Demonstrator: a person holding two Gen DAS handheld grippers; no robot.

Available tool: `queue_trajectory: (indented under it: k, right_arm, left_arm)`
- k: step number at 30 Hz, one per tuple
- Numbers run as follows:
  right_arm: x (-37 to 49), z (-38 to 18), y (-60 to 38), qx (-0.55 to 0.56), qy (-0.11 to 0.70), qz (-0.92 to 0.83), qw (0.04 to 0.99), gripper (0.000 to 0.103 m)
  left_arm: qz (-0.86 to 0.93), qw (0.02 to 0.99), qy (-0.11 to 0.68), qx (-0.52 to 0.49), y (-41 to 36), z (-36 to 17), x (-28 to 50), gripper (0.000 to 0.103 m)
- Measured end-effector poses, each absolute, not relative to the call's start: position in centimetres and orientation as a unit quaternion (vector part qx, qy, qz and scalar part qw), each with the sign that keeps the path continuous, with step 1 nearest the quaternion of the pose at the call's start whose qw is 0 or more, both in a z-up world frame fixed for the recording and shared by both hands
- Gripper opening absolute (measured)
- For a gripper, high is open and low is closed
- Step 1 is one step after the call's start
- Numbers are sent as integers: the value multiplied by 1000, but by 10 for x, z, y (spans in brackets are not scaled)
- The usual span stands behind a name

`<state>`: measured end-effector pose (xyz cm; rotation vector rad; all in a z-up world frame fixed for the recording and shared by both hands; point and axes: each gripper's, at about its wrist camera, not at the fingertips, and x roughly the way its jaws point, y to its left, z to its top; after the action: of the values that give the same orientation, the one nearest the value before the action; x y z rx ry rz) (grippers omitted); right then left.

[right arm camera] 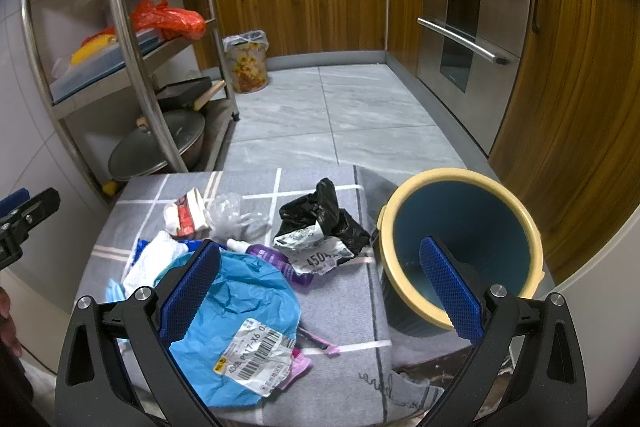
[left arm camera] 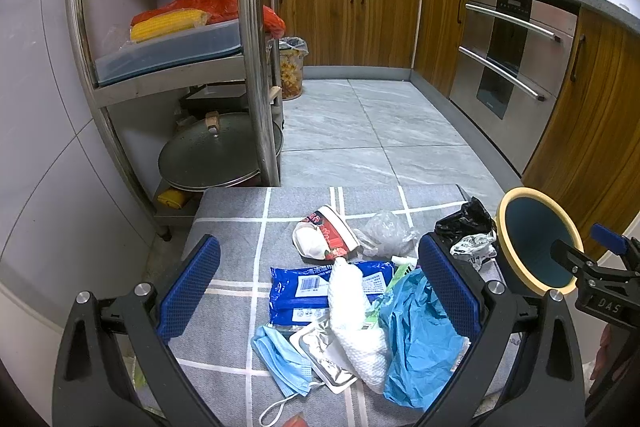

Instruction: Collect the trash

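Note:
Trash lies on a grey checked cloth (left arm camera: 232, 223): a blue wipes pack (left arm camera: 296, 291), a white crumpled towel (left arm camera: 356, 323), a blue face mask (left arm camera: 280, 359), a blue plastic bag (left arm camera: 420, 339) (right arm camera: 240, 291), a black bag (right arm camera: 320, 215) and a red-white carton (left arm camera: 324, 235). A blue bin with a yellow rim (right arm camera: 460, 243) stands at the right. My left gripper (left arm camera: 320, 287) is open above the pile. My right gripper (right arm camera: 320, 287) is open, one finger over the blue bag and one over the bin's mouth.
A steel rack (left arm camera: 252, 39) with pans and boxes stands at the left. A lined floral waste bin (left arm camera: 292, 67) sits beside it on the tiled floor. Wooden cabinets and an oven (left arm camera: 516, 59) run along the right. A purple bottle (right arm camera: 276, 259) lies in the pile.

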<state>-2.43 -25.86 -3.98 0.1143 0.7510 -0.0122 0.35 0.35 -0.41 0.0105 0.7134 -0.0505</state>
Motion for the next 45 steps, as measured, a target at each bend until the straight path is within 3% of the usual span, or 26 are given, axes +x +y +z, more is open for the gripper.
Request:
queue_trajectory:
  k: [4, 11, 18, 23, 29, 35, 38, 40, 45]
  right_arm:
    - [-24, -40, -258, 56, 366, -6, 929, 99]
    - [-24, -40, -259, 53, 366, -7, 929, 99]
    - [-22, -43, -264, 37, 361, -4, 932, 99]
    - [-3, -37, -272, 30, 345, 0, 938, 99]
    - [30, -42, -274, 20, 351, 8, 936, 99]
    - [53, -58, -280, 42, 371, 13, 928, 96]
    - [66, -69, -279, 51, 386, 21, 921, 90]
    - [73, -76, -278, 53, 399, 27, 915, 77]
    - [85, -98, -271, 59, 437, 40, 897, 61]
  left_arm:
    - [-33, 929, 369, -6, 4, -6, 6, 98]
    - [-44, 947, 318, 17, 4, -1, 0, 98]
    - [-69, 938, 339, 29, 0, -8, 9, 98]
    - [-45, 949, 310, 24, 7, -4, 15, 98]
    - [-31, 941, 336, 20, 15, -28, 39, 97]
    - [-49, 923, 381, 16, 15, -66, 58, 84]
    - [-53, 914, 402, 20, 12, -85, 65, 74]
    - [-57, 908, 414, 19, 9, -95, 68, 69]
    - [-74, 896, 439, 15, 1, -114, 73, 65]
